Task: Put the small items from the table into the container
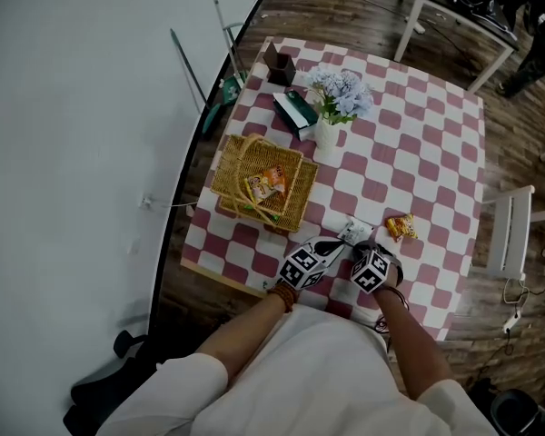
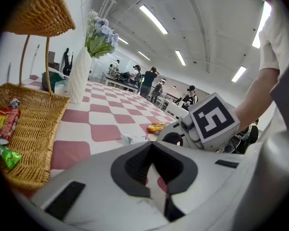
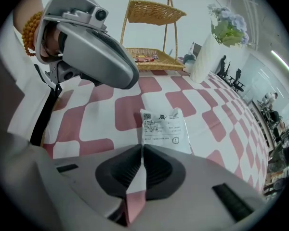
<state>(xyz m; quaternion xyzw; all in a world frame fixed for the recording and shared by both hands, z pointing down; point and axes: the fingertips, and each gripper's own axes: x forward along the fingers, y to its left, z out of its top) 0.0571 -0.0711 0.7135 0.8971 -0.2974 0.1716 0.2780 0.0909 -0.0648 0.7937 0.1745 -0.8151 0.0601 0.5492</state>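
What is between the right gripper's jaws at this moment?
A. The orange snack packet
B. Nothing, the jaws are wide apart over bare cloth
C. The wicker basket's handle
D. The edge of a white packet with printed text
D: in the right gripper view the right gripper has its jaws closed on the near edge of the white packet, which lies on the checked tablecloth.

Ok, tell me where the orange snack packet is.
In the head view the orange snack packet lies on the checkered table, near its front edge, right of the right tool and the white packet.
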